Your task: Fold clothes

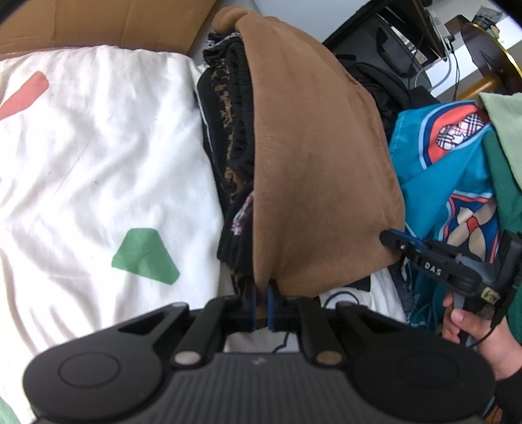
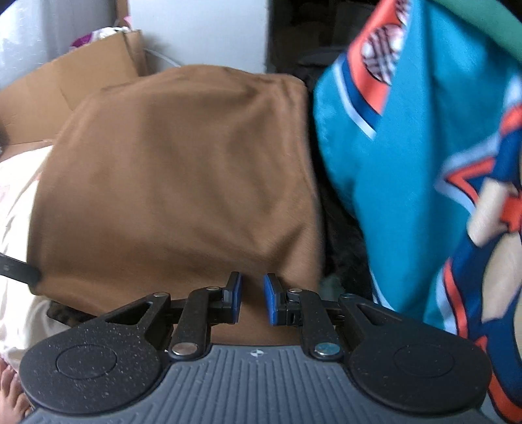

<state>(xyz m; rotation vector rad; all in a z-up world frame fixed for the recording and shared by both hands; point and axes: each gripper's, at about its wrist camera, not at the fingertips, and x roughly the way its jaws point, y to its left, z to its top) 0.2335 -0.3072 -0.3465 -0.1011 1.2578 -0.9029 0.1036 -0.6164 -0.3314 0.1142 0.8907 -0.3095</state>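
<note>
Left tongs [image 1: 261, 305] were pinched on the near hem of the brown fleece garment [image 1: 313, 156] draped over the pile; right tongs [image 2: 253, 301] were slightly open, empty, at its corner. We'd grip that before pulling taut.

The widest open stretch is the white sheet [image 1: 98, 169] left of the clothes, flat and bare apart from its printed shapes. A cardboard box [image 1: 98, 22] walls its far edge. The brown garment [image 1: 313, 156] drapes over a stack of dark clothes [image 1: 228, 130], forming a raised hump through the middle. On the right, the teal printed fabric [image 2: 407, 146] hangs close beside the brown garment, leaving only a narrow dark gap between them. Behind, black equipment and cables [image 1: 407, 49] crowd the far side.
</note>
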